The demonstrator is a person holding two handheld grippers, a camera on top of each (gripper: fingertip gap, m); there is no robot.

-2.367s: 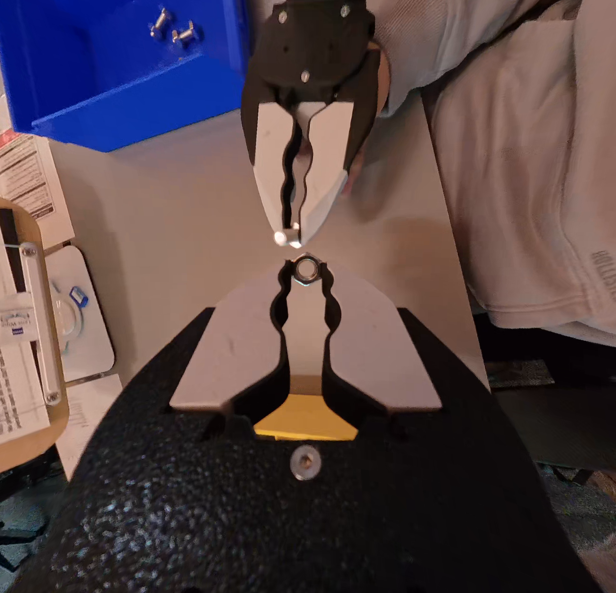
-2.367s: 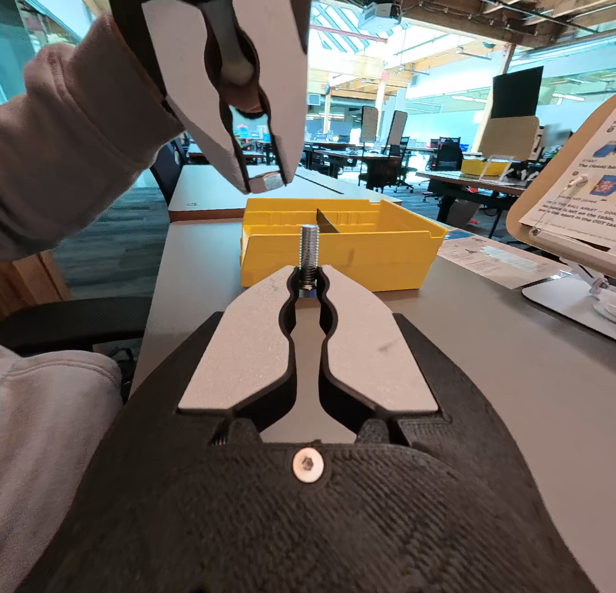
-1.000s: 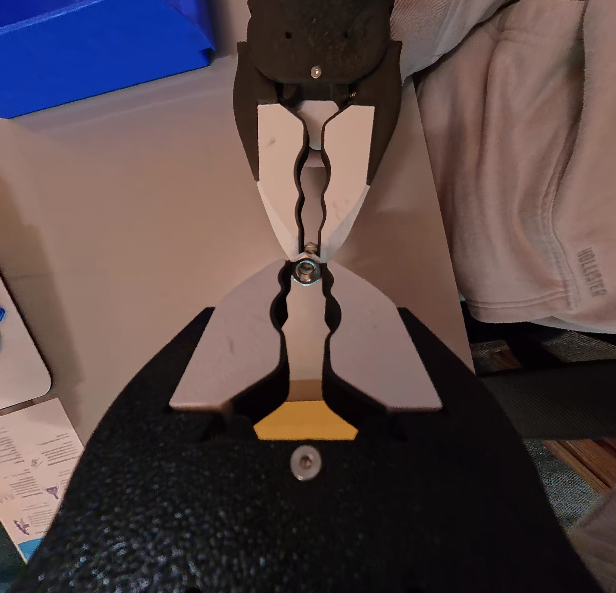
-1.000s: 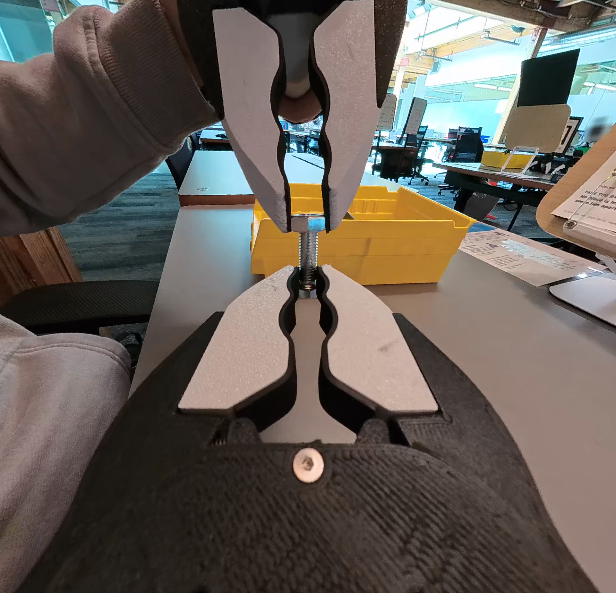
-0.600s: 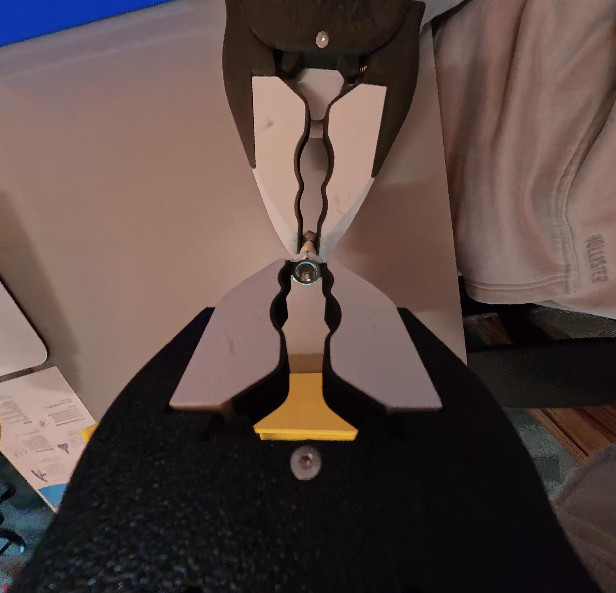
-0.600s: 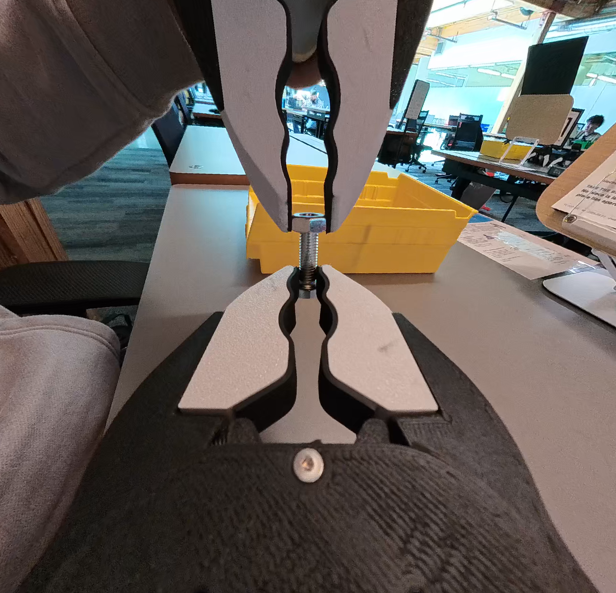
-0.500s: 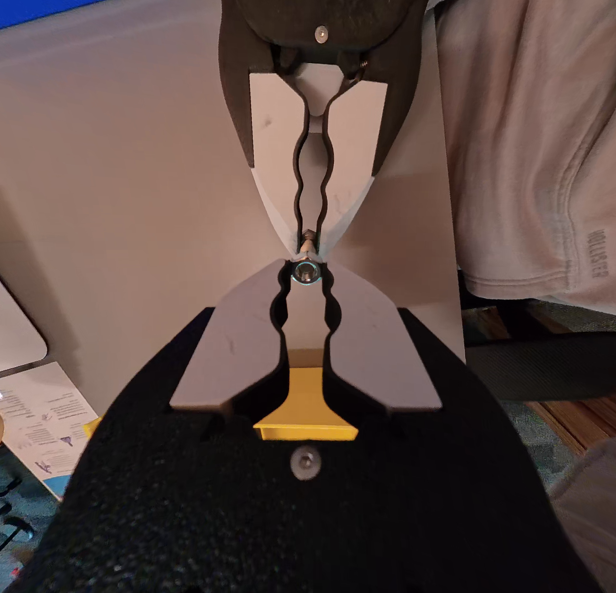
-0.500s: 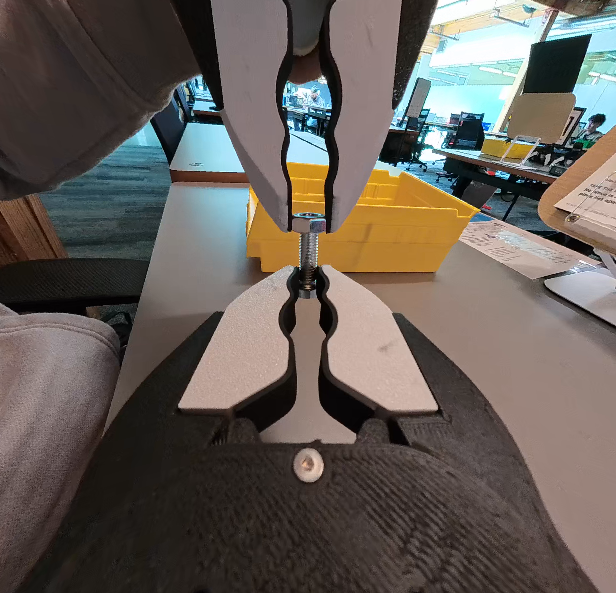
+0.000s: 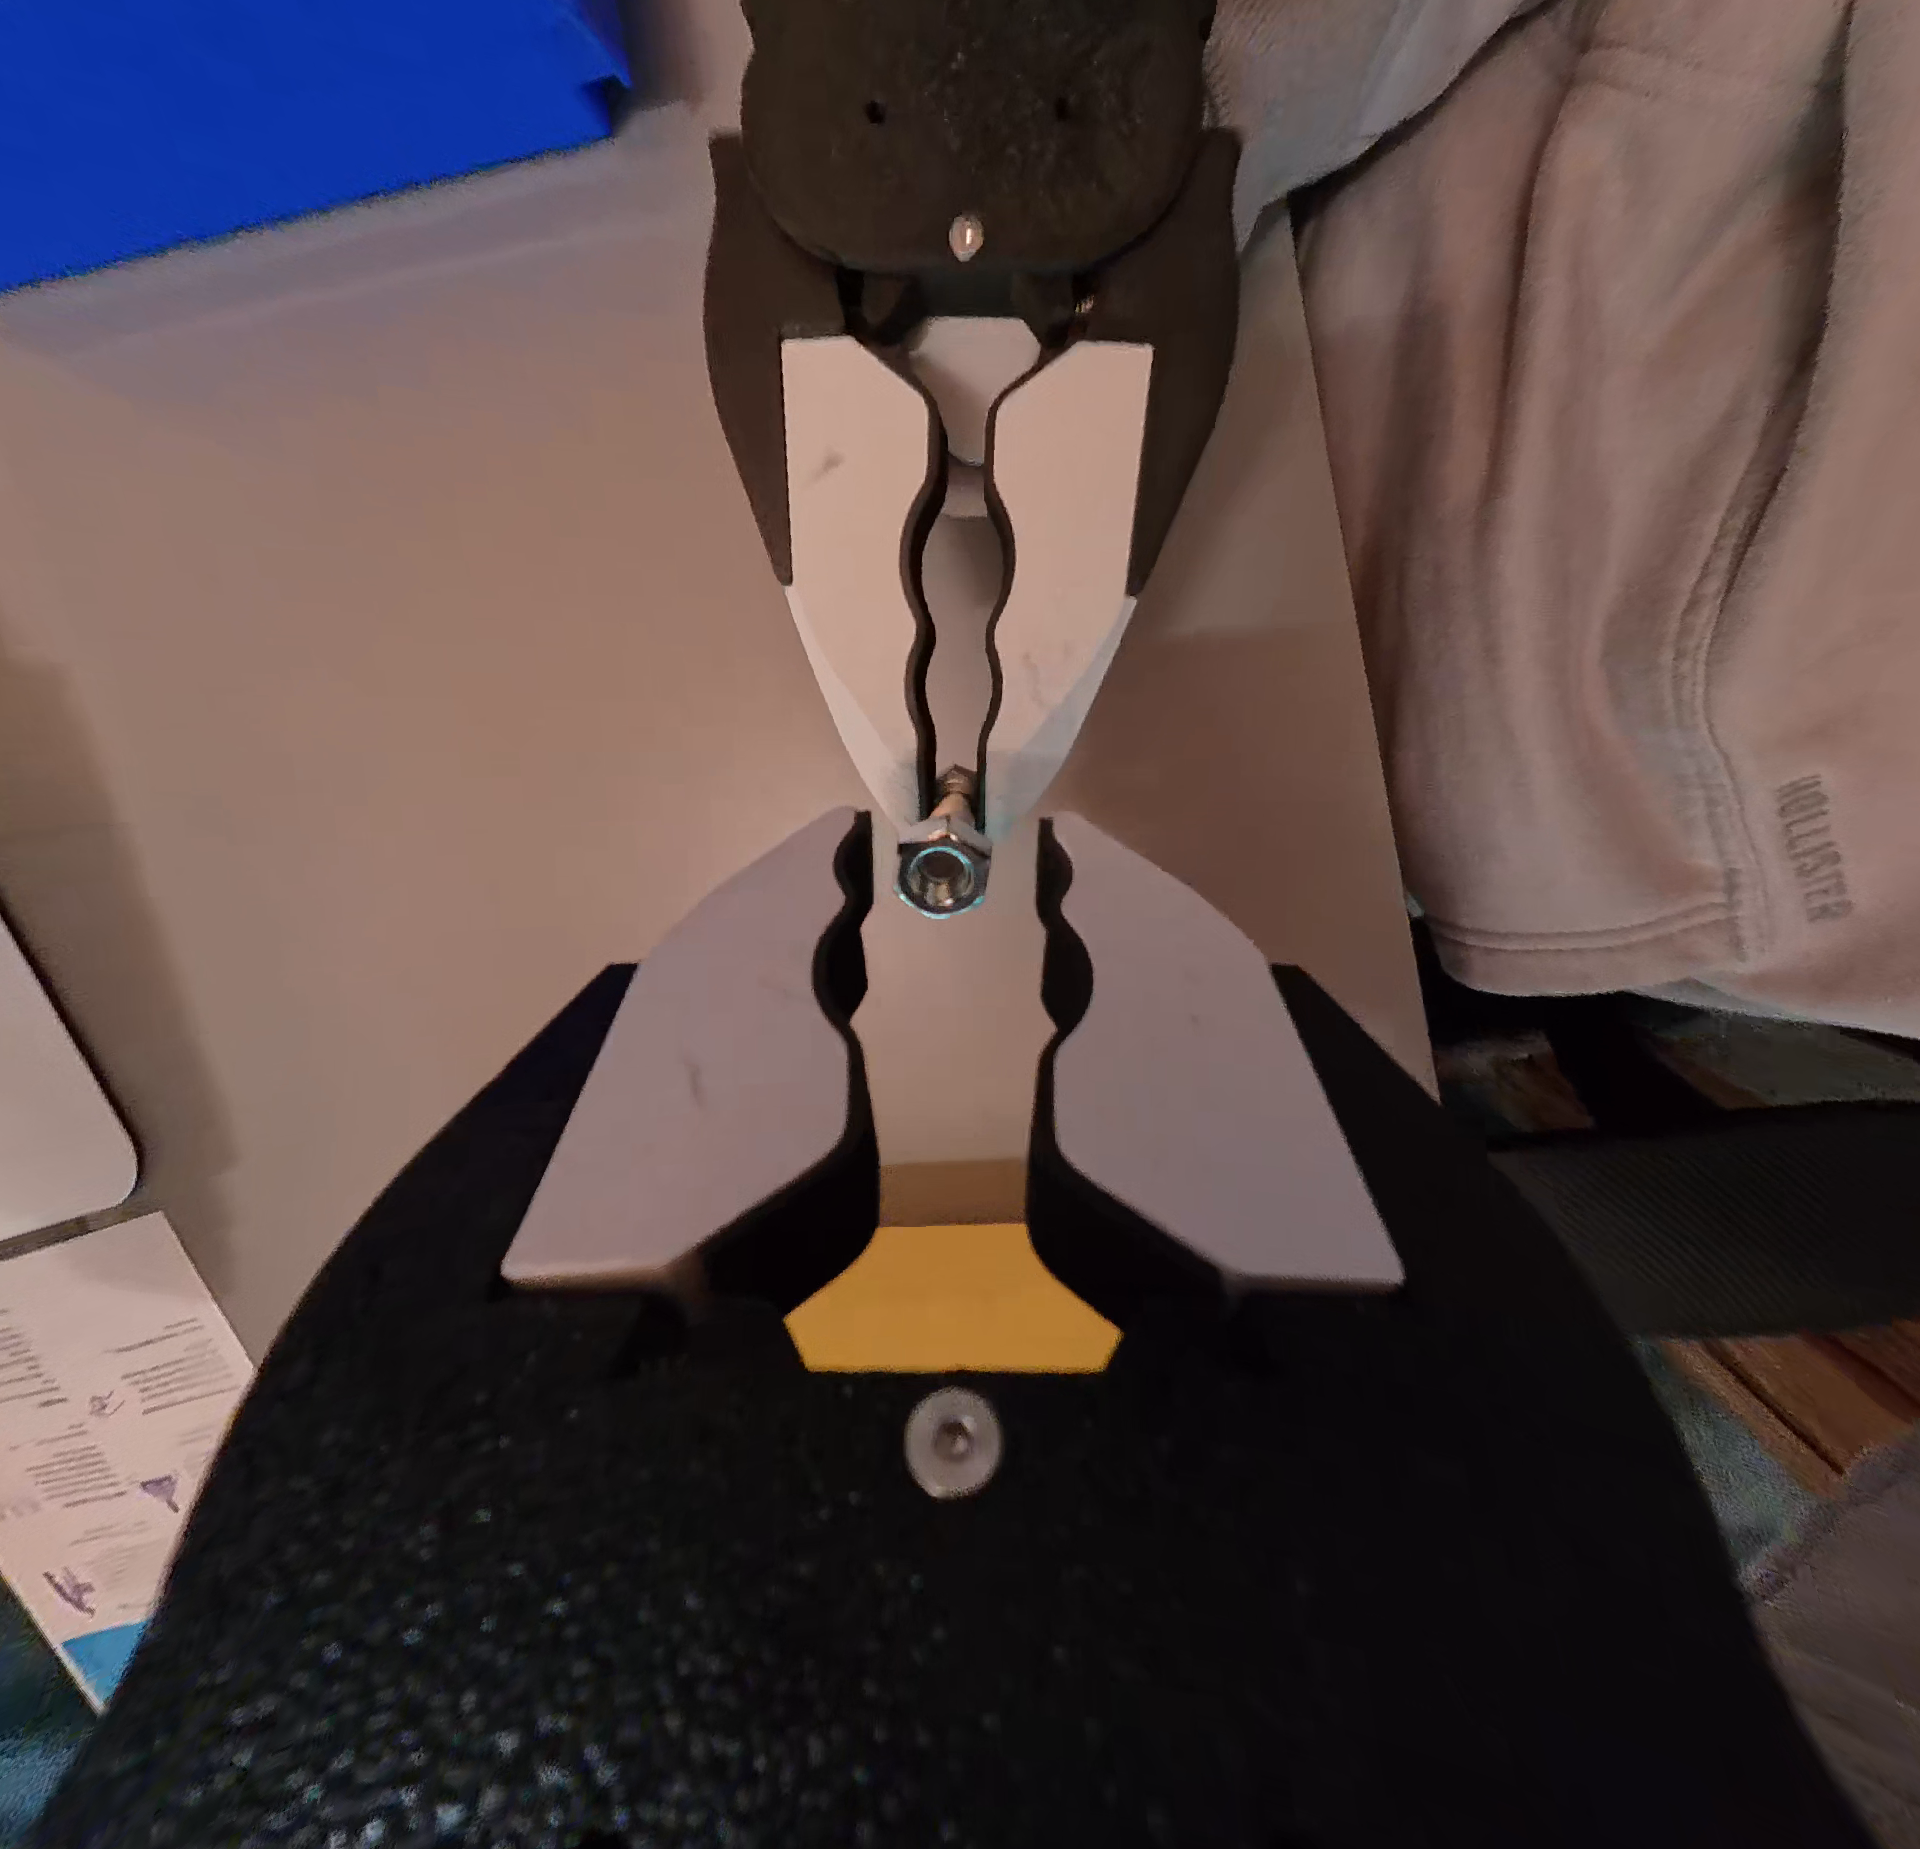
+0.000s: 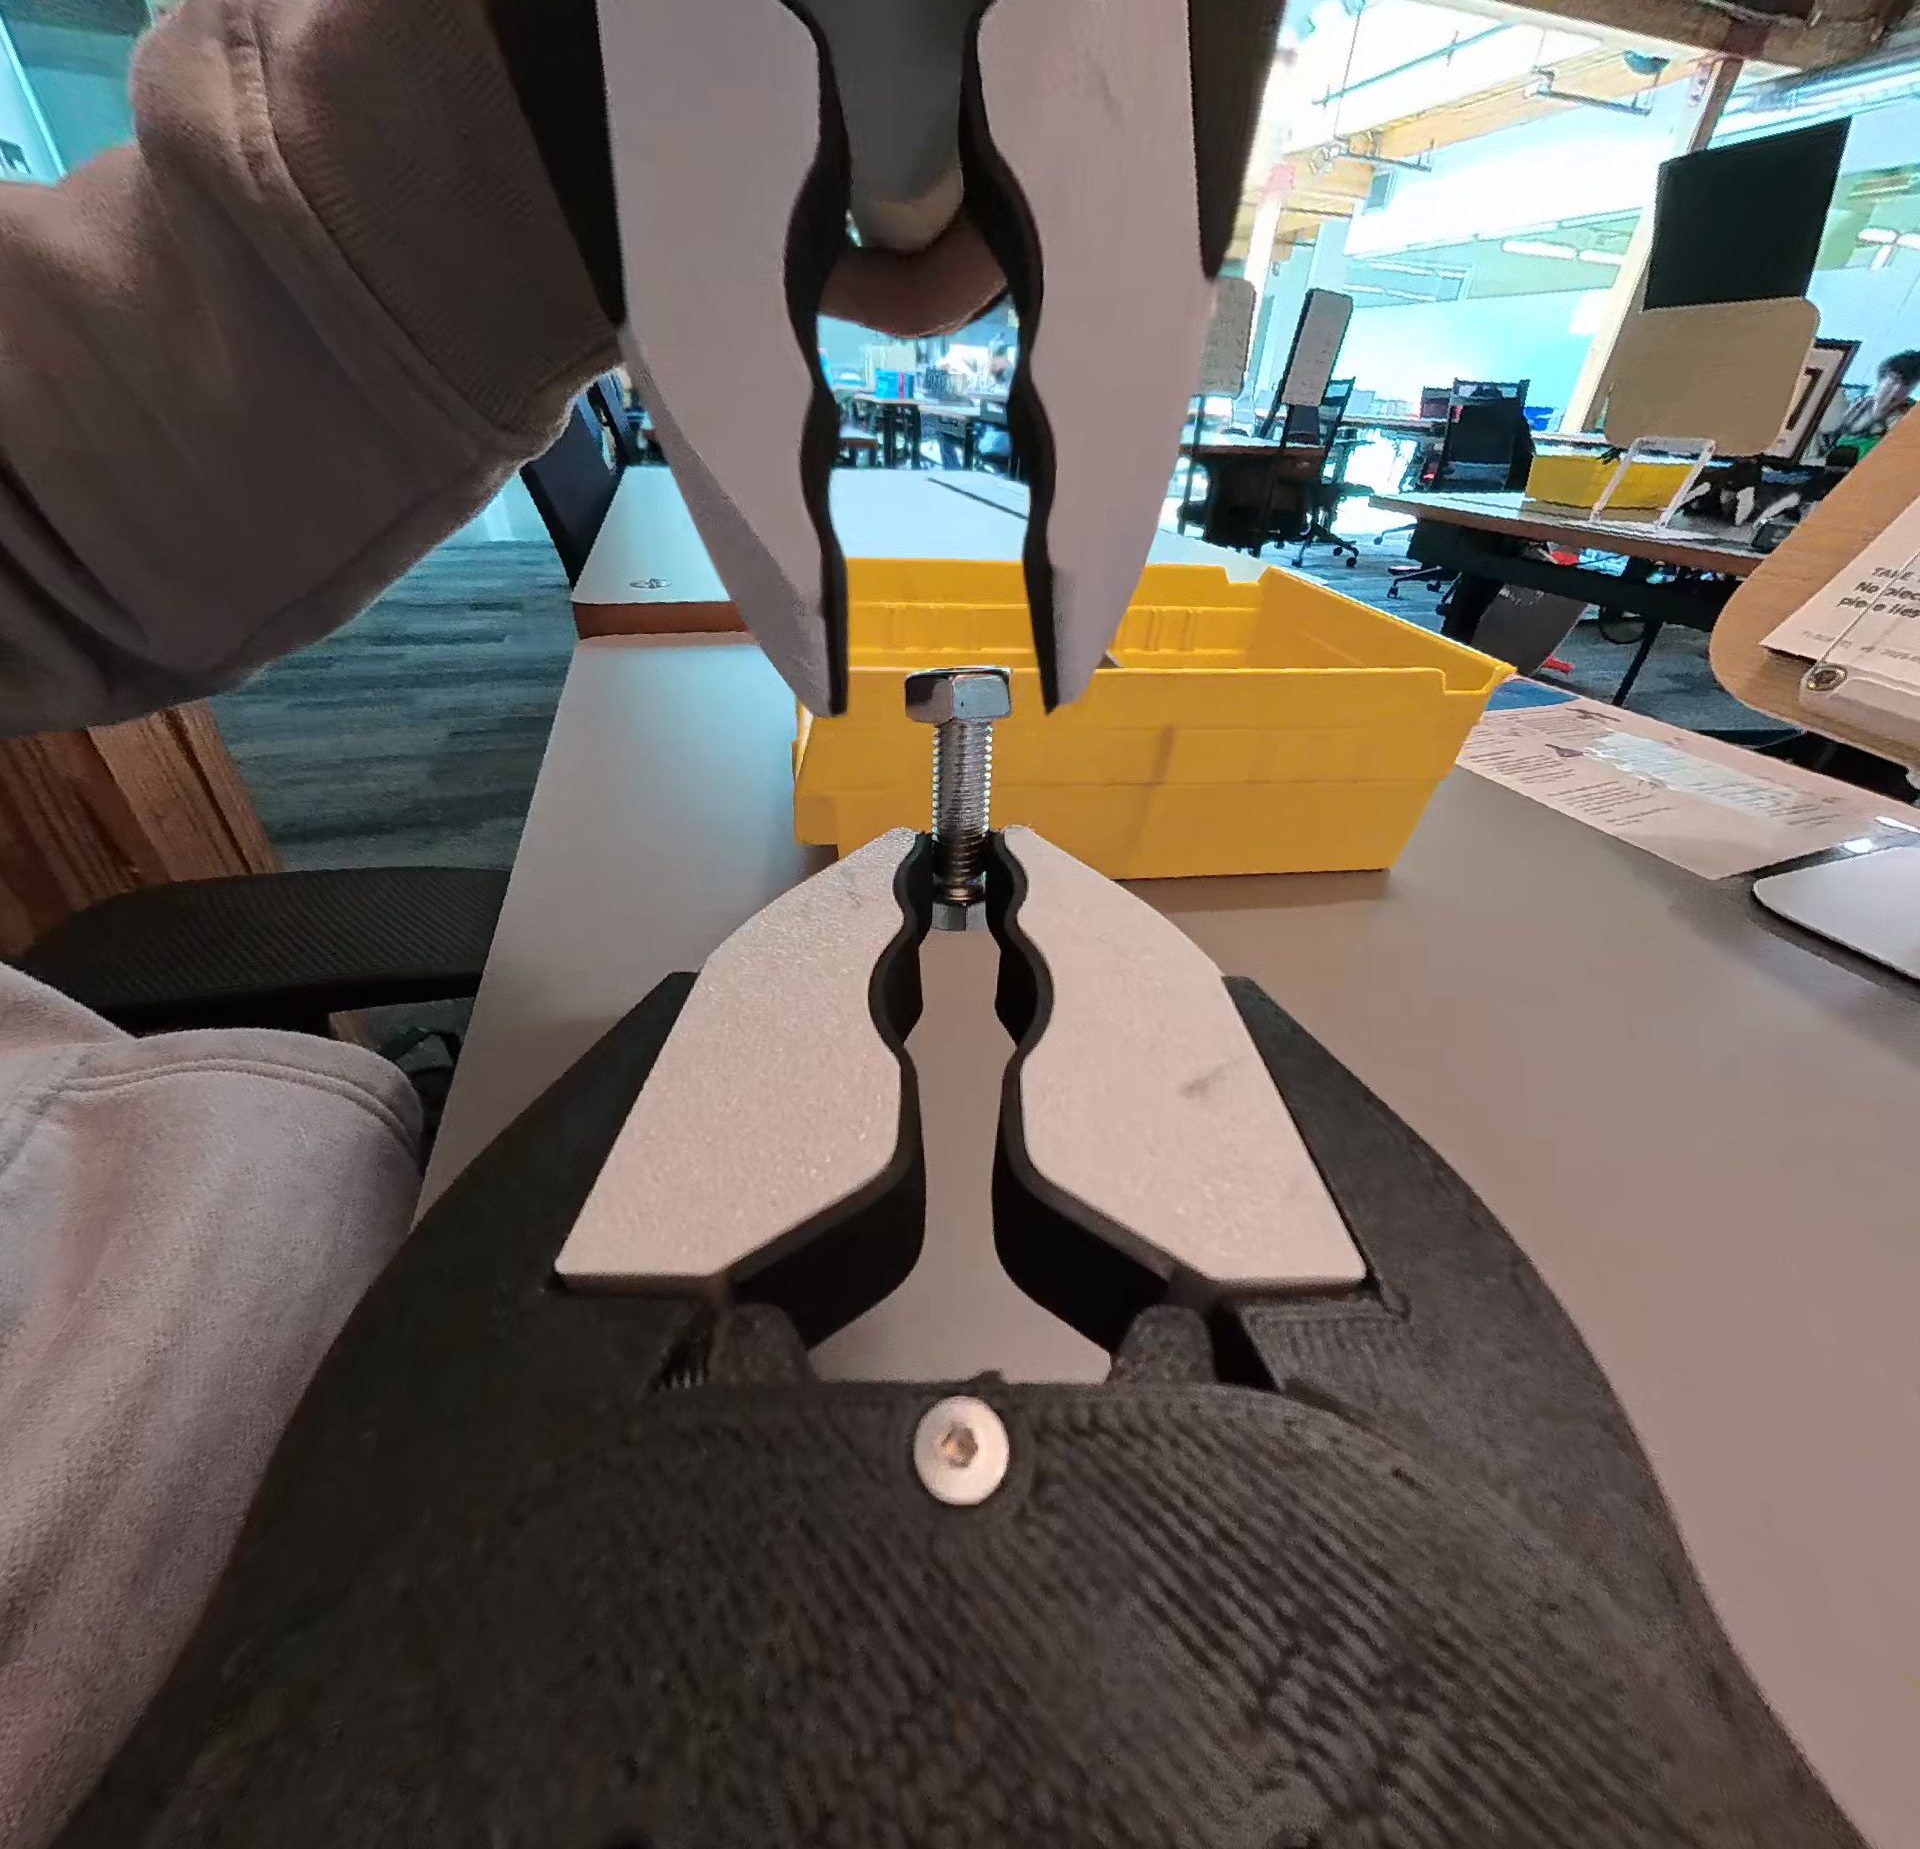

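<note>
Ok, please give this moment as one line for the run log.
left gripper: open, pads astride silver hex nut, not touching | right gripper: shut on upright silver threaded bolt | nut: on bolt top

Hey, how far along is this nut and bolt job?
Done, it seems: the silver hex nut sits on the top end of the silver threaded bolt. In hand: the right hand-held gripper is clamped on the bolt's lower end; the left hand-held gripper is open, its fingers either side of the nut, not touching. Left, probably: the thread below the nut is bare, so winding it down remains.
</note>
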